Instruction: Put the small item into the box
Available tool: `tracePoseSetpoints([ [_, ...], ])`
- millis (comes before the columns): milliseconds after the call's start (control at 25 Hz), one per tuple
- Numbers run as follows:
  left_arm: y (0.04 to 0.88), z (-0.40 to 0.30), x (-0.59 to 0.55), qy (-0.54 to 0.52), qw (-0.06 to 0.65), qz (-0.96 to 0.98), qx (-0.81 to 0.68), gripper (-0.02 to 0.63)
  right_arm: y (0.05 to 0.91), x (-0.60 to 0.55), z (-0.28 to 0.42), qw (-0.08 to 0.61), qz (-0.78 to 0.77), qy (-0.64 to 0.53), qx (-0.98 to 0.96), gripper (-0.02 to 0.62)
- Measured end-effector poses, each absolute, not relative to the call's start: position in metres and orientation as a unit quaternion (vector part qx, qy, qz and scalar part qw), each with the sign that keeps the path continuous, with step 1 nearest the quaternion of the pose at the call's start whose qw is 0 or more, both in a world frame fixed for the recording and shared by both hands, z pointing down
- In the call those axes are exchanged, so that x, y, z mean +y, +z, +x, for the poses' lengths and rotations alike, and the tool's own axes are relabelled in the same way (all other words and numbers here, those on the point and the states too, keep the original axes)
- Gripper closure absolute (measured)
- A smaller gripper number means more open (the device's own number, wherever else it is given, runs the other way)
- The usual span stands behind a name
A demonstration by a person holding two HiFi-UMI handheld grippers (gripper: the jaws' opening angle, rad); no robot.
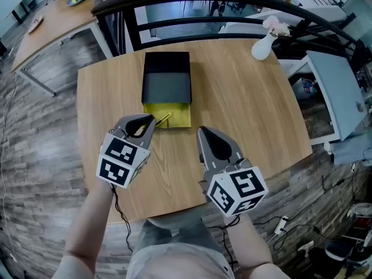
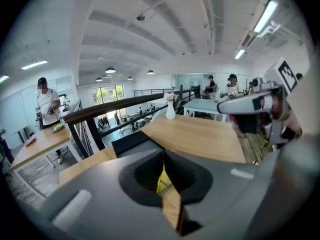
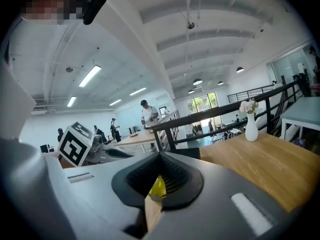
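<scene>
Head view — small item (image 1: 163, 120) lies just beside the left gripper (image 1: 151, 120), jaws together.

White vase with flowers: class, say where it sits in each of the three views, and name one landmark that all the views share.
Head view: the white vase is at upper right, near the table's far edge.
Left gripper view: just above centre, at the far end of the table.
Right gripper view: right of centre, on the table.
Shared landmark: the black railing behind the table.
</scene>
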State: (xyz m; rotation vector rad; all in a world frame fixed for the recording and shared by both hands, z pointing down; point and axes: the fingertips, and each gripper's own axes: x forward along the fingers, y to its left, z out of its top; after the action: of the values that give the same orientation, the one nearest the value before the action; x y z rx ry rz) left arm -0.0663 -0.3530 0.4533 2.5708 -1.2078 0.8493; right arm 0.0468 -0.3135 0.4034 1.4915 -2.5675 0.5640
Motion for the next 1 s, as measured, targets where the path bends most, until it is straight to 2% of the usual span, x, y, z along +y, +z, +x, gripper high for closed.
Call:
tracePoseSetpoints([
  [400,0.338,-0.081,-0.285,0.182,0.057,0.879,-0.438,0.603,0.309,-0.263,0.049,0.036,0.488,0.115,-0.864,0.595],
  [640,0.256,-0.102,-0.246,0.087,0.005,0.865,-0.495,0.603,0.267,-0.234,0.048,0.028,0.477,0.076,-0.875,0.595],
  [1000,0.237,-0.104,-0.199,0.067,-0.009,0.859,-0.508,0.603,0.237,-0.193,0.039,0.023,0.449,0.050,-0.892,0.595],
])
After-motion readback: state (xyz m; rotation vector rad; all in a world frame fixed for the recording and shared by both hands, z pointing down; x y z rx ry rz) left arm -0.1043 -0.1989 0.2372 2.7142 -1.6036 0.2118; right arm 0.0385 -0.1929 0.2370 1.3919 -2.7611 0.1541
